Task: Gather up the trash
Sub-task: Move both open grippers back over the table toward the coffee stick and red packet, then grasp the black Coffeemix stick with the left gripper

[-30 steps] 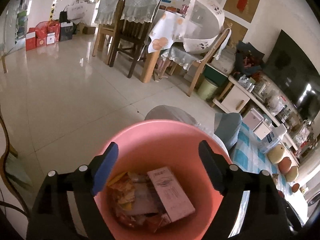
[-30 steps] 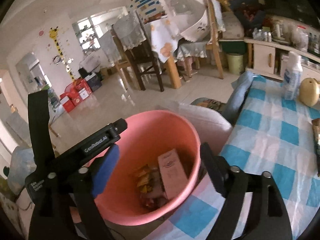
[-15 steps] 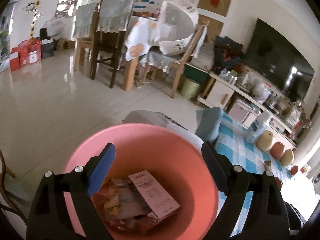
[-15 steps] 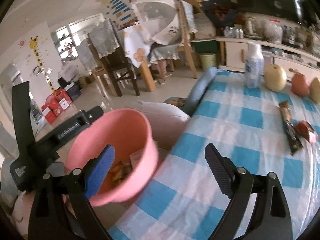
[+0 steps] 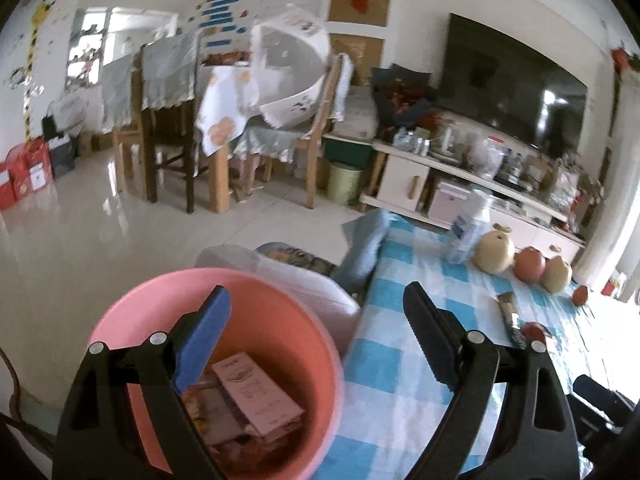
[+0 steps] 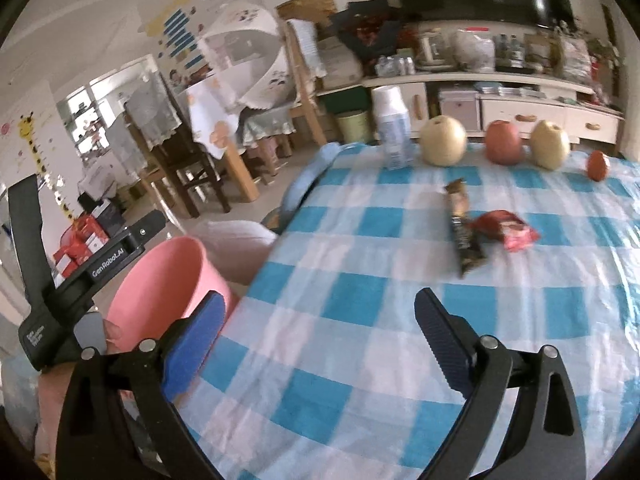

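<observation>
A pink bucket [image 5: 280, 320] stands beside the table's left edge and holds a white card box [image 5: 256, 394] and crumpled wrappers. It also shows in the right wrist view [image 6: 168, 276]. A long dark snack wrapper [image 6: 464, 232] and a red wrapper [image 6: 506, 230] lie on the blue checked tablecloth [image 6: 360, 292]. My left gripper [image 5: 316, 344] is open and empty above the bucket's right rim. My right gripper [image 6: 320, 340] is open and empty over the table's near left part, short of the wrappers.
A white bottle [image 6: 394, 132], two yellow pears [image 6: 442, 140], a red apple [image 6: 502, 142] and a small red fruit [image 6: 598, 166] line the table's far edge. A grey cushioned seat [image 5: 304, 276] is behind the bucket. Dining chairs and a TV cabinet stand beyond.
Both grippers have swung right, away from the bucket toward the table. The wrappers and fruit have come into the right wrist view. Both stay open.
</observation>
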{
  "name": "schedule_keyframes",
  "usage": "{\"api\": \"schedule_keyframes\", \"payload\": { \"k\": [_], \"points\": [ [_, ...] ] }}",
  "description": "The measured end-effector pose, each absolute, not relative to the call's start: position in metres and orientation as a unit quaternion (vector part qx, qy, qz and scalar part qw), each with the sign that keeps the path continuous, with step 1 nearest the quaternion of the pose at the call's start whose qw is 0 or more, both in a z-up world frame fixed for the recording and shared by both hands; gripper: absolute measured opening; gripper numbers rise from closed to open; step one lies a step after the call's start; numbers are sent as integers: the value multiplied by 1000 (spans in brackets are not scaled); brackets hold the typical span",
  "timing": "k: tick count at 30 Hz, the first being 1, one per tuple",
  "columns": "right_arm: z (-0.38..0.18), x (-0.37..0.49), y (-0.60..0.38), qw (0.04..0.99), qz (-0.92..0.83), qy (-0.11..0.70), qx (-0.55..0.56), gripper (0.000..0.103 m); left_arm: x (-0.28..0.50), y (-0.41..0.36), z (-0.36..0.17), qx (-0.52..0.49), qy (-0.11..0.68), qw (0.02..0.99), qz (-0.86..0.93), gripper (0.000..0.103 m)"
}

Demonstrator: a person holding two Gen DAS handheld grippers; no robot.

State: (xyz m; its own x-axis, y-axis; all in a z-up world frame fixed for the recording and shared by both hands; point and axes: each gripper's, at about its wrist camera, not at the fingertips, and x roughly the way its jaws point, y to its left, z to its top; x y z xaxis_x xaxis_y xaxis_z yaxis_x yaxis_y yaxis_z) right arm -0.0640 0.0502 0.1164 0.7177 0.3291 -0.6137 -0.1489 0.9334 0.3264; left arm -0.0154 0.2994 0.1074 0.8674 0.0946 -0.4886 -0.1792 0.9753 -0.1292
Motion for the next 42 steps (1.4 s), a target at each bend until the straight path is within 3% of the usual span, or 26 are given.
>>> {"api": "schedule_keyframes", "payload": {
  "k": [19, 29, 42],
  "points": [
    [121, -93, -54, 928, 89, 334, 140, 95, -14, 180, 110, -13, 268, 963, 6, 89],
    [92, -68, -125, 901, 73, 384, 189, 95, -1, 120, 96, 18, 298, 953, -52, 89],
    [69, -20, -158, 900, 79, 394, 167, 95, 55, 73, 57, 31, 358, 928, -101, 89]
  ]
}}
